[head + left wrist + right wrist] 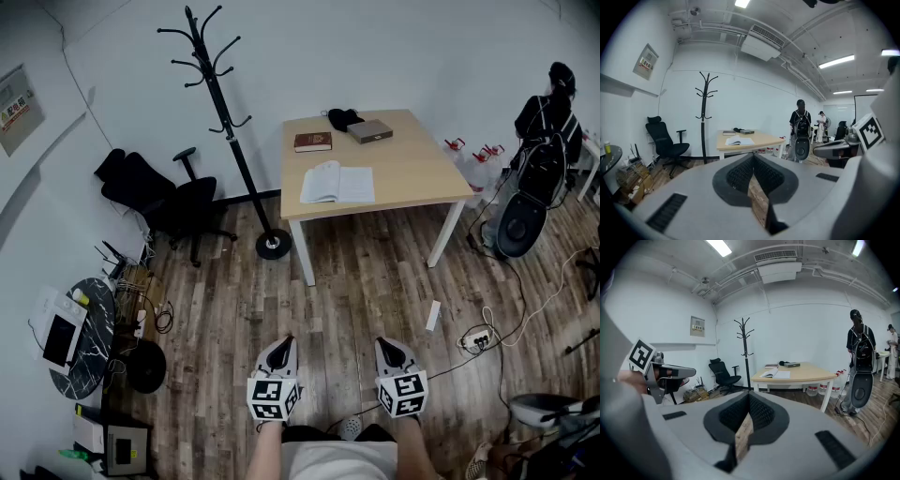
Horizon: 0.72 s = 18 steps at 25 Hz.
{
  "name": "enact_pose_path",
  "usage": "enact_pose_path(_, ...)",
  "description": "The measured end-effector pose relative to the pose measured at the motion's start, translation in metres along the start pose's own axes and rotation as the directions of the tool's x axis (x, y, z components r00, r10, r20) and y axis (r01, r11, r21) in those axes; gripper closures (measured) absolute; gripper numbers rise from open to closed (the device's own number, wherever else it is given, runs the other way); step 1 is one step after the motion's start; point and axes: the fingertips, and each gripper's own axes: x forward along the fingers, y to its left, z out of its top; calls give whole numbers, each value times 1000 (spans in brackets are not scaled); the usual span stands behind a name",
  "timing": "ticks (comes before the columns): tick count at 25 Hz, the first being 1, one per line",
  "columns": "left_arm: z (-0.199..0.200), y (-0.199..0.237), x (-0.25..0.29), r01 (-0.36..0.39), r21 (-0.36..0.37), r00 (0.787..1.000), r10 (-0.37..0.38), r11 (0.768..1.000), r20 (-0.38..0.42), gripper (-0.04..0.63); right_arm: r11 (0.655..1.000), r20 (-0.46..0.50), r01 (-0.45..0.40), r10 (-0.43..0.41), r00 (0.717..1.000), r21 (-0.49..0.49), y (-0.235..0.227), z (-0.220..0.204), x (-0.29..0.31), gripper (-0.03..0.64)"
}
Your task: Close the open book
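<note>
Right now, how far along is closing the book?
Done: nothing yet. The open book lies spread flat on the table.
In hand: nothing. The left gripper and right gripper are both shut and empty, held over the wooden floor well short of the table.
Left: walk up, reach the book, and fold one side over until it is closed.

Bright, even, cool light from ceiling tubes [721,247] above the right tool [749,397]; faint shadows, fisheye-bent edges, black vignetted corners

Open book [337,183] flat on table, pages white.
</note>
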Motion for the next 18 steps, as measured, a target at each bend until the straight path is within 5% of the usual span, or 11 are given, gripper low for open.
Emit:
enact_pose_path(14,6,-9,-2,-17,40,1000,17,999,5,568,999,42,31,-33,999,39,-10,3,-9,609)
enact_pose_path(16,3,-9,-3,-30,47,1000,30,998,0,466,998,39,20,-22,999,51,-10,-1,-11,607)
enact_pose_path(18,-2,-8,-4,-44,47,999,45,998,-12,427,998,28,2,-4,1000,66,-11,-6,-11,457)
